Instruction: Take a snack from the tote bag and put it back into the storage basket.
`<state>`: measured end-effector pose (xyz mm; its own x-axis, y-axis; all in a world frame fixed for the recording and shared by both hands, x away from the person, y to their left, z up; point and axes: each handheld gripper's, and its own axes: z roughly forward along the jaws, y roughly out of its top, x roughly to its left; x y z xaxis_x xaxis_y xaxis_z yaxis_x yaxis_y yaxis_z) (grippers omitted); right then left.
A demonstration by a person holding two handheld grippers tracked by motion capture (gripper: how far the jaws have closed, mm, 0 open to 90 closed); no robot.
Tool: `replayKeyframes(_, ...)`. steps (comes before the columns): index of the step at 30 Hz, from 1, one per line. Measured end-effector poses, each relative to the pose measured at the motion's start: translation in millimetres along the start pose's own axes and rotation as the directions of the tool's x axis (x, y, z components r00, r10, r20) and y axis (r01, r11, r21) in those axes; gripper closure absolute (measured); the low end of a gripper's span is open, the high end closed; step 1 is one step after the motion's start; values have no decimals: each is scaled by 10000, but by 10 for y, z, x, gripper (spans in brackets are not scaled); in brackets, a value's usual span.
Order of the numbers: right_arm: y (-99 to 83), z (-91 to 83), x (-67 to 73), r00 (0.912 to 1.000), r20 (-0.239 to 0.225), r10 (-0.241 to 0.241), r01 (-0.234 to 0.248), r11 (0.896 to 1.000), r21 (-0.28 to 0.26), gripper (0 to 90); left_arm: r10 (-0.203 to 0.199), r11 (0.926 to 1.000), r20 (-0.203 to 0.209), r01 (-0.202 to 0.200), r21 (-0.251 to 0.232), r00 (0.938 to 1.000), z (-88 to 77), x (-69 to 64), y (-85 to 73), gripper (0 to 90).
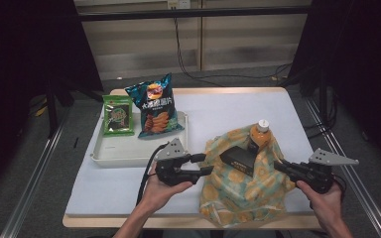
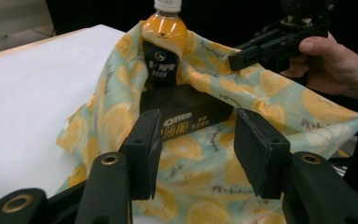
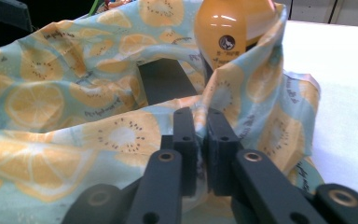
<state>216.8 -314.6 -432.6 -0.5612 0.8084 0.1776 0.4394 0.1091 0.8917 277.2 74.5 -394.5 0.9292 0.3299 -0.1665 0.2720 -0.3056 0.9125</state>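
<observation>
Yellow citrus slices on pale green cloth cover the bag that lies at the lower centre-right of the high view, on the white-covered table, its near edge reaching the table's front rim. An orange drink bottle with a white cap stands in the bag's far end, the cloth gathered around its lower part, and a flat black box with pale lettering lies across the bag just in front of the bottle. The right gripper, held in the person's right hand at the lower right of the frame, has its jaws clenched on a fold of the bag's right edge; in the right gripper view the cloth is pinched between the two black jaws at bottom centre, with the bottle above them and the box's dark end to their upper left. The left gripper, held in the left hand at lower centre-left, sits just beside the bag's left edge with its jaws spread apart and nothing between them; in the left gripper view they frame the box and the bottle beyond. In the upper left part of the table, a white tray holds a dark blue chip packet and, just to its left, a green snack packet.
</observation>
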Motion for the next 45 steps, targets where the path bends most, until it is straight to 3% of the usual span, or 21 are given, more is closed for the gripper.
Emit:
replayKeyframes(5, -39, -39, -18, 10000, 10, 20, -20, 10000, 94, 862, -72, 10000, 275, 70, 53, 9996, 155, 22, 37, 543)
replayKeyframes(6, -54, -50, -14, 9999, 38, 95, -96, 9999, 130, 851, -43, 9999, 485, 36, 161, 9988, 246, 32, 49, 570)
replayKeyframes(9, -72, -68, -7, 10000, 38, 32, -33, 9998, 203, 836, 128, 9987, 562, -156, 481, 9983, 386, 29, 60, 591)
replayKeyframes(11, -82, -75, -15, 10000, 63, 12, -14, 9997, 260, 836, 9, 9988, 708, -44, 487, 9975, 457, 59, 77, 594)
replayKeyframes(21, -82, -60, -19, 10000, 64, 56, -57, 9996, 259, 816, -186, 9995, 641, 170, 257, 9978, 661, 168, 132, 585)
replayKeyframes(25, -72, -60, -34, 9999, 123, -39, 35, 9994, 353, 864, -261, 9993, 640, 244, 270, 9976, 696, 185, 115, 567)
replayKeyframes(26, -73, -57, -57, 9987, 505, -76, 43, 9978, 656, 880, -276, 9994, 590, 262, 245, 9979, 698, 192, 108, 566)
replayKeyframes(35, -157, -138, -217, 9886, 1508, 28, -182, 9948, 1007, 899, -294, 9974, 523, 259, 673, 9982, 716, 242, 1, 543)
replayKeyframes(41, -213, -173, -270, 9850, 1724, 81, -287, 9926, 1177, 899, -268, 9938, 463, 216, 1092, 9986, 747, 251, -75, 532)
replayKeyframes(44, -302, -108, -283, 9822, 1877, -68, -304, 9805, 1942, 899, -199, 9919, 422, 144, 1258, 9989, 772, 256, -122, 517)
replayKeyframes(45, -310, -91, -287, 9823, 1872, -117, -285, 9771, 2109, 898, -358, 9930, 502, 299, 1146, 9981, 790, 279, -154, 516)
